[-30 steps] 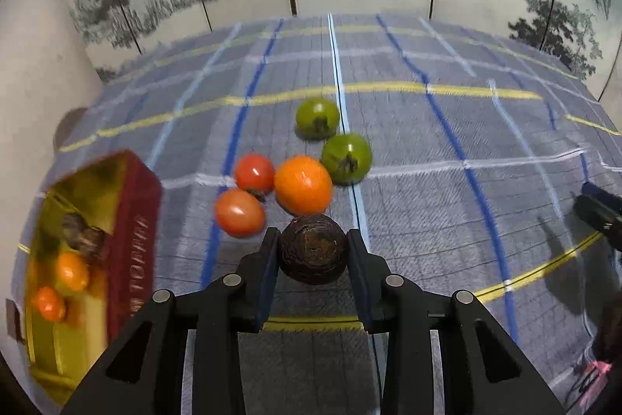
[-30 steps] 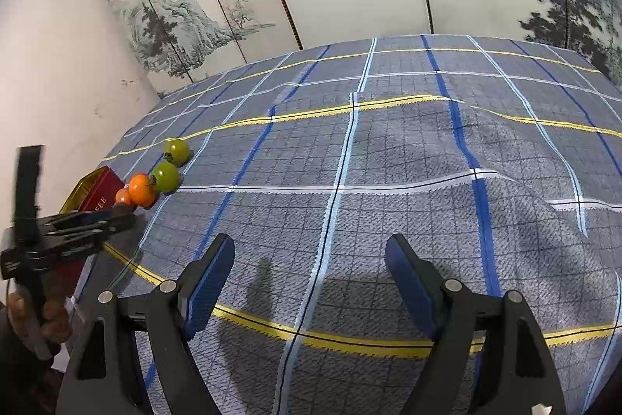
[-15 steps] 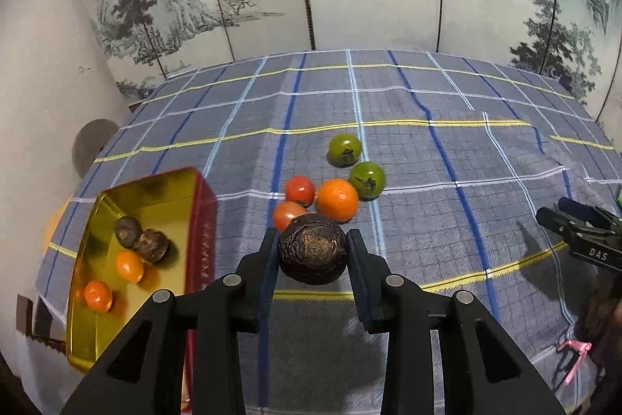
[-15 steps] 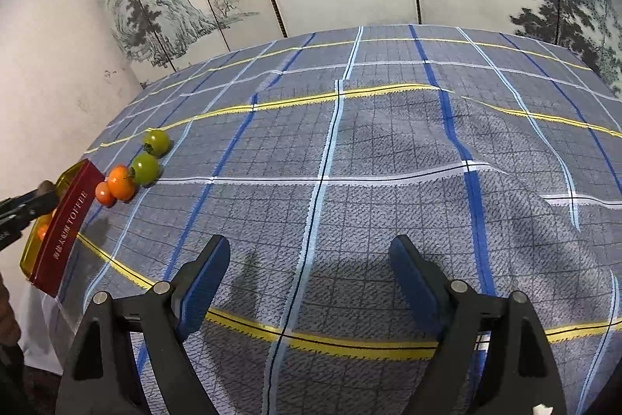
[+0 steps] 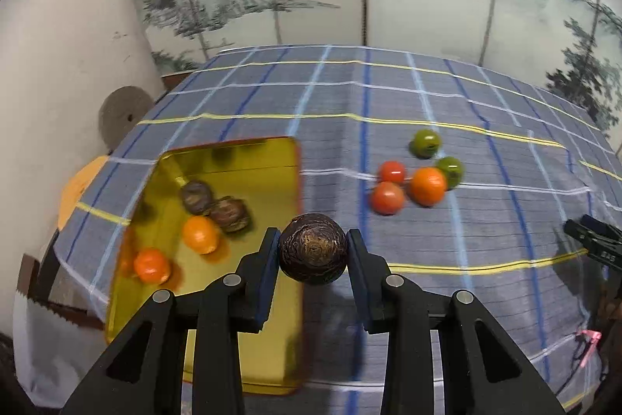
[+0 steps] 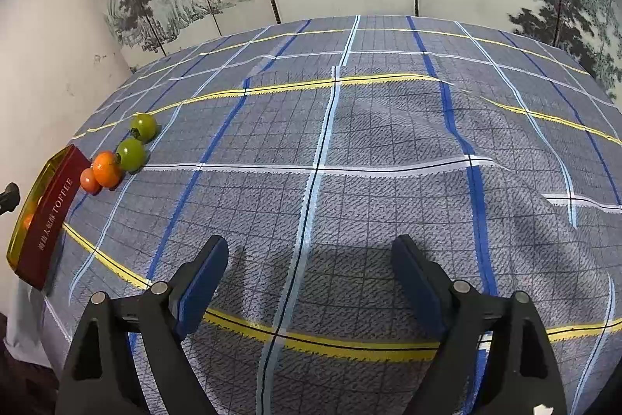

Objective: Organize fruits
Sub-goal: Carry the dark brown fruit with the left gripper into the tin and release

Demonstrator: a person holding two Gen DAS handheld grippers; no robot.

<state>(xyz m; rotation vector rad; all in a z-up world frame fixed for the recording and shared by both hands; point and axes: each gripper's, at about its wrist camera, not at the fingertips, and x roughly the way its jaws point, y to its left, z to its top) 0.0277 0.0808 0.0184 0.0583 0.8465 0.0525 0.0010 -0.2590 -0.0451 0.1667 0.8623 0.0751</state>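
On the plaid-covered surface (image 5: 447, 259) the open gold tin (image 5: 233, 298) sits at the near left edge with four fruits already inside, and the left claw (image 5: 313, 251), pinching a dark brown wrinkled fruit (image 5: 313, 248) between its pads, hangs right over the tin's right-hand wall, so I judge the drop needs only a short shift to the left. Off to the right of the tin and apart from it, five loose fruits (image 5: 416, 174), two green, two red and one orange, huddle together. The right claw (image 6: 310, 273) is spread and empty over bare cloth, well away from both.
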